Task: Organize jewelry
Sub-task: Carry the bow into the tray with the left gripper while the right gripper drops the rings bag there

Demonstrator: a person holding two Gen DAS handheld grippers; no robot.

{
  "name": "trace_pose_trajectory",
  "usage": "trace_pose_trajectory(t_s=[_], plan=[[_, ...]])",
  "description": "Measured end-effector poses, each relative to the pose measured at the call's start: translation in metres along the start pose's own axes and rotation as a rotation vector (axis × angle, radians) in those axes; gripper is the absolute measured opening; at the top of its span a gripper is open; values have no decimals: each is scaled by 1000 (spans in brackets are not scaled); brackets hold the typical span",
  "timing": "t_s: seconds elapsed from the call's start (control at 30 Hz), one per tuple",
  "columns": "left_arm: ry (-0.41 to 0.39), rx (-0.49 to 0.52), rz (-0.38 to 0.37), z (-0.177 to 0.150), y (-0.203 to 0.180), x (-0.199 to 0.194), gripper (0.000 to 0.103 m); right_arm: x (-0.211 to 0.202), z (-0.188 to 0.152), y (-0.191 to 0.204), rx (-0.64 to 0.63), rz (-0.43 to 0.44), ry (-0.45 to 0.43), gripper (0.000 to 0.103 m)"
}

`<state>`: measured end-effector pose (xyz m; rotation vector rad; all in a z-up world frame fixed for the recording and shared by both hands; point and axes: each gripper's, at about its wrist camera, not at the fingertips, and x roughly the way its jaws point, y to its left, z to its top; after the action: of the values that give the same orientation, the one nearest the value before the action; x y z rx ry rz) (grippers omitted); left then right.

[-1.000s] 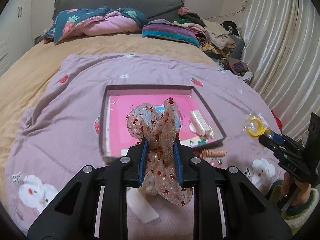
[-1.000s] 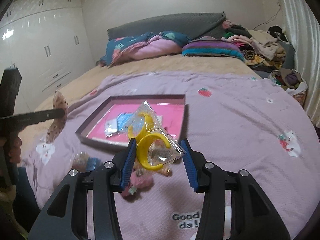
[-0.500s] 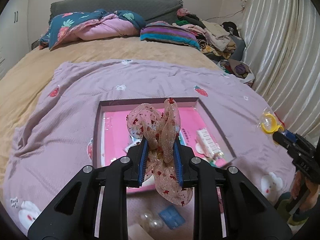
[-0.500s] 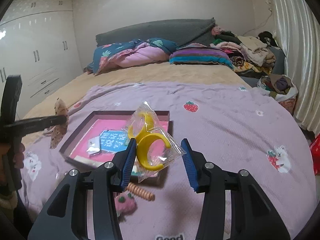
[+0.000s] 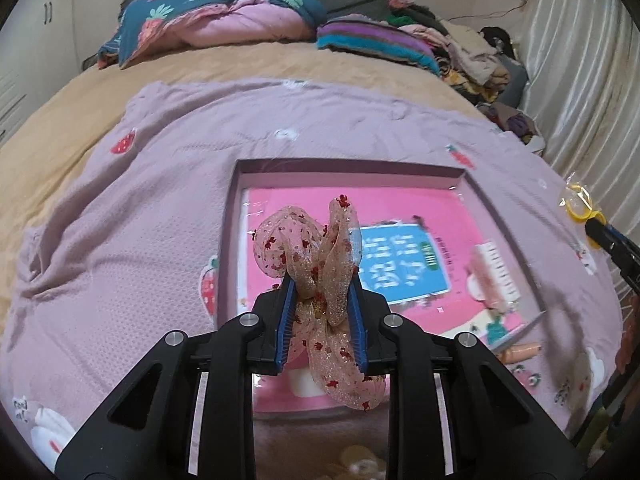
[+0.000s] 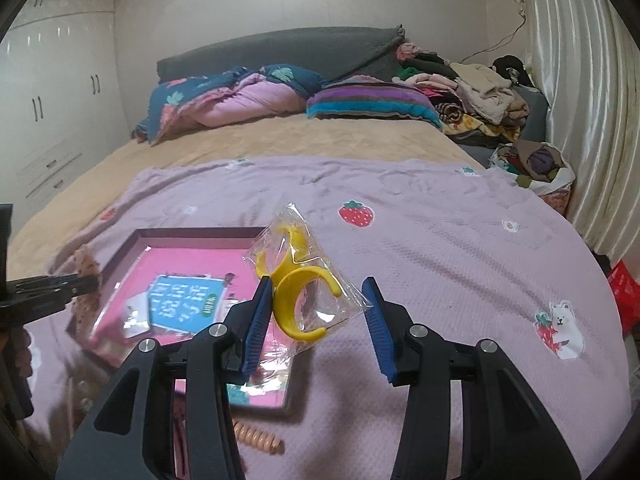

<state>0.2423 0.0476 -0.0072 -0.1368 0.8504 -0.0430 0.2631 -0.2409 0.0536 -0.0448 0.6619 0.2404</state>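
My left gripper (image 5: 320, 284) is shut on a sheer pink bow with red specks (image 5: 288, 240), held over the near left part of a shallow mauve box (image 5: 352, 168) lined in pink. A blue card (image 5: 400, 264) and a pale comb clip (image 5: 496, 268) lie in the box. My right gripper (image 6: 317, 284) is shut on a clear bag of yellow hoop earrings (image 6: 296, 296), above the box's near right corner (image 6: 280, 400). In the right wrist view the left gripper (image 6: 80, 284) with the bow comes in from the left edge.
The box sits on a lilac blanket (image 6: 440, 240) spread over a tan bed. An orange coil hair tie (image 6: 256, 438) lies just in front of the box. Pillows and a heap of clothes (image 6: 472, 92) line the far end; a curtain (image 6: 592, 120) hangs at the right, wardrobes at the left.
Both grippers have moved forward and slightly down over the box, which now fills more of each view. Each keeps its hold on its item.
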Motion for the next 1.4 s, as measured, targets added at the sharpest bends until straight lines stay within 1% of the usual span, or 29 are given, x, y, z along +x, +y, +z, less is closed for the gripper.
trace_pose_trajectory(t_s=[0.17,0.3,0.4,0.57,0.6,0.67,0.73,0.8,0.87,0.9,0.97,1.07,1.17,1.27,1.33,1.37,1.4], plan=[[3,-5,7,0,3,5,20,21,-6,3,16,-23,28,44],[14,0,11,-2,2,10,22,31,-16,9,-16,-47,42,44],[22,2,16,-5,1,13,27,37,-21,12,-34,-66,45,44],[37,10,19,-10,0,15,41,43,-28,19,-73,-101,50,44],[37,11,18,-11,0,15,42,47,-30,21,-82,-108,58,44],[36,10,14,-10,0,15,51,53,-34,25,-99,-114,75,44],[31,6,14,-10,2,14,56,60,-38,29,-110,-119,95,44],[28,1,13,-9,3,13,60,63,-41,34,-119,-111,98,45],[23,-9,16,-10,6,11,67,66,-44,40,-137,-97,113,45],[22,-14,17,-10,7,10,68,66,-46,42,-145,-94,118,45],[18,-23,19,-10,9,8,74,68,-49,47,-152,-77,128,45],[10,-26,22,-10,10,3,77,67,-52,51,-148,-42,141,46],[2,-28,20,-10,11,-1,81,62,-52,54,-152,-27,135,49],[-3,-29,18,-9,12,-5,81,57,-52,55,-147,-1,127,52],[-10,-33,18,-9,14,-8,82,52,-51,56,-133,16,122,61],[-12,-35,20,-8,15,-10,86,49,-50,56,-130,20,115,64],[-14,-35,22,-8,15,-11,86,46,-50,57,-129,25,106,68]])
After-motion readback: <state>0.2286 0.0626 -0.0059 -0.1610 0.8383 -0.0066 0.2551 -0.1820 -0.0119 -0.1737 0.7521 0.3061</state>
